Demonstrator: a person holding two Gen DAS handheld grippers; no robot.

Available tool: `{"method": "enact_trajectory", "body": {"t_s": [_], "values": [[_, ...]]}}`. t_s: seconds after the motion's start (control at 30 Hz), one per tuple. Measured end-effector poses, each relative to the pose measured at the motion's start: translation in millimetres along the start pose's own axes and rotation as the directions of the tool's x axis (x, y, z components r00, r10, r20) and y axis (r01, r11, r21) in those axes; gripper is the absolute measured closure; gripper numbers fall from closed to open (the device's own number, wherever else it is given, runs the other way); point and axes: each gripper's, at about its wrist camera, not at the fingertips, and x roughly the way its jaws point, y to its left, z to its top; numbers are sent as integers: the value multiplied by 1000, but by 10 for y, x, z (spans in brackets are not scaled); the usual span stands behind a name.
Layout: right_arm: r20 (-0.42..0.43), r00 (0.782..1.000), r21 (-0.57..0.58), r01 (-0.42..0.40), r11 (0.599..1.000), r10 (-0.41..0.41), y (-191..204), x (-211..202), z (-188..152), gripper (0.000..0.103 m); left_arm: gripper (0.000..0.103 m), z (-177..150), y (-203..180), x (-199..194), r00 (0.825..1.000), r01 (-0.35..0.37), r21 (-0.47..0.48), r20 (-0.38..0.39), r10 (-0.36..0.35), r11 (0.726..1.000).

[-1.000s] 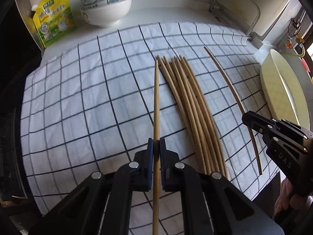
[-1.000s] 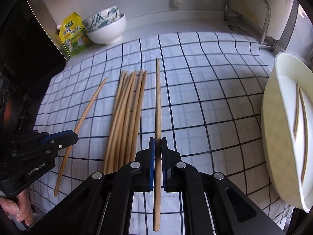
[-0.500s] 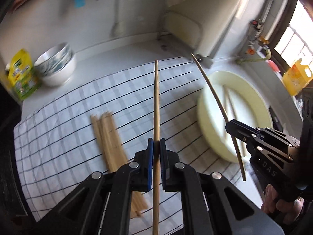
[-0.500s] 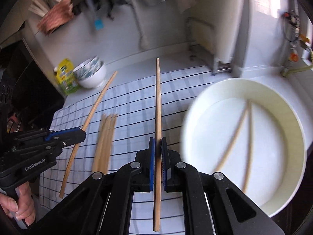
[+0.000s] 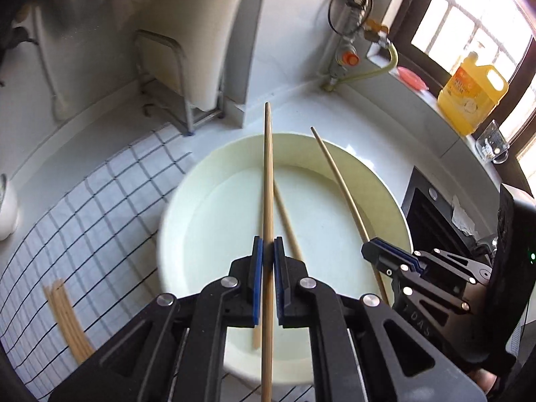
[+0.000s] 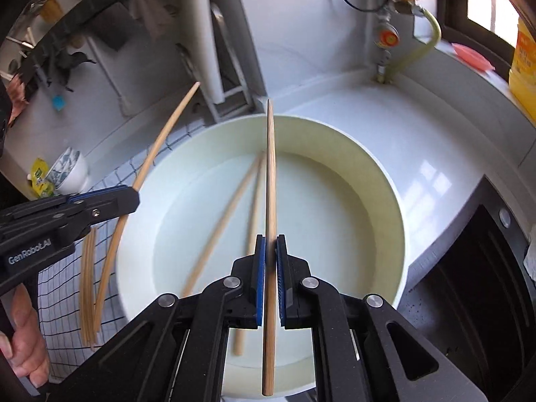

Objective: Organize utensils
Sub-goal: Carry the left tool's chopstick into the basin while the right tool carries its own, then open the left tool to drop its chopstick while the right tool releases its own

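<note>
My left gripper (image 5: 266, 251) is shut on a wooden chopstick (image 5: 268, 181) that points forward over the round cream basin (image 5: 187, 181). My right gripper (image 6: 270, 251) is shut on a second chopstick (image 6: 270, 174), also held above the basin (image 6: 378, 174). Two chopsticks (image 6: 231, 207) lie crossed on the basin's floor. In the left wrist view the right gripper (image 5: 370, 249) shows at the right with its chopstick (image 5: 338, 181). In the right wrist view the left gripper (image 6: 134, 197) shows at the left with its chopstick (image 6: 160, 140). A bundle of several chopsticks (image 5: 67, 318) stays on the checked cloth (image 5: 83, 207).
A metal rack (image 5: 167, 77) stands behind the cloth. A gas valve with a yellow hose (image 5: 351, 57) is on the back wall, a yellow jug (image 5: 472, 93) on the sill. A dark stove recess (image 6: 475, 284) lies right of the basin. White bowls (image 6: 70, 171) sit far left.
Both grippers have swung to the right from over the checked cloth to above the cream basin, each still carrying its chopstick. The bundle on the cloth now lies off to the left.
</note>
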Motion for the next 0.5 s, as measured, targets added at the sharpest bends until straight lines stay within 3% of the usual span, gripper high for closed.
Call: {"method": "enact_trajectory", "body": {"t_s": [0.27, 0.5], "values": [[-56, 998, 39, -25, 999, 27, -243, 320, -20, 97, 96, 40, -133, 541, 995, -36, 32, -92, 39, 999], [-91, 995, 54, -28, 998, 33, -300, 470, -38, 96, 93, 33, -146, 729, 989, -60, 29, -135, 64, 998]]}}
